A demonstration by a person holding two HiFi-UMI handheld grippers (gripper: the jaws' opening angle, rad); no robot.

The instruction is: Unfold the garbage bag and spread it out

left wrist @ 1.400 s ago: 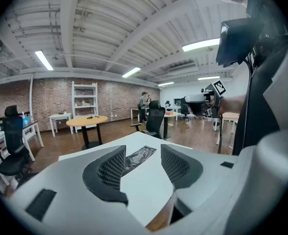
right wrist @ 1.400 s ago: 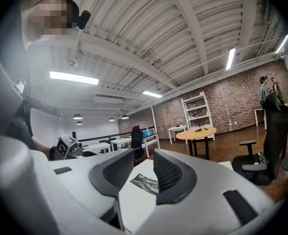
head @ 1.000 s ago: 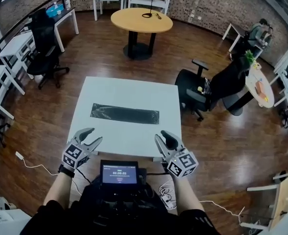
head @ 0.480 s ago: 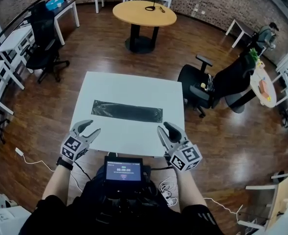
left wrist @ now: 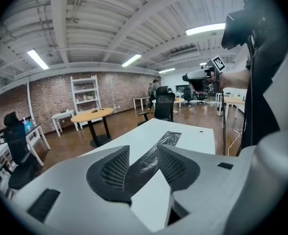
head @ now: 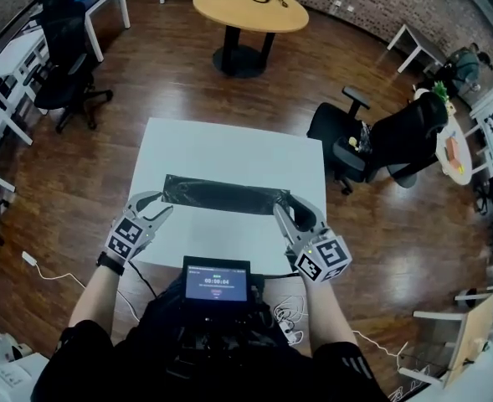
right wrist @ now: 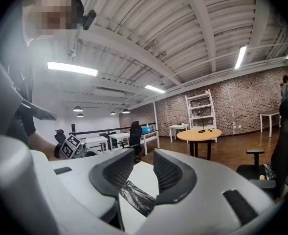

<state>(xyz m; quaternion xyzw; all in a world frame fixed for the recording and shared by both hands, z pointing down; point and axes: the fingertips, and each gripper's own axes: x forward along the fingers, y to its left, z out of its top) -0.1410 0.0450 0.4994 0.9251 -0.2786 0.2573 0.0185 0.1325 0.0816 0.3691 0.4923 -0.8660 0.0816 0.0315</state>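
Note:
The black garbage bag (head: pixel 225 196) lies as a long folded strip across the white table (head: pixel 229 145). My left gripper (head: pixel 156 205) is open at the strip's left end. My right gripper (head: pixel 290 208) is open at its right end. In the left gripper view the bag (left wrist: pixel 167 139) runs away between the spread jaws of the left gripper (left wrist: pixel 141 163). The right gripper view shows the crumpled bag end (right wrist: pixel 136 198) low between the spread jaws of the right gripper (right wrist: pixel 143 168). Neither gripper holds anything.
A screen (head: pixel 217 281) hangs at my chest by the table's near edge. Black office chairs (head: pixel 359 145) stand to the right of the table. A round wooden table (head: pixel 249 8) is beyond it, and white desks (head: pixel 12 57) stand at the left.
Both grippers have moved forward from the table's near edge up to the two ends of the bag. The jaws stay open and the bag has not moved.

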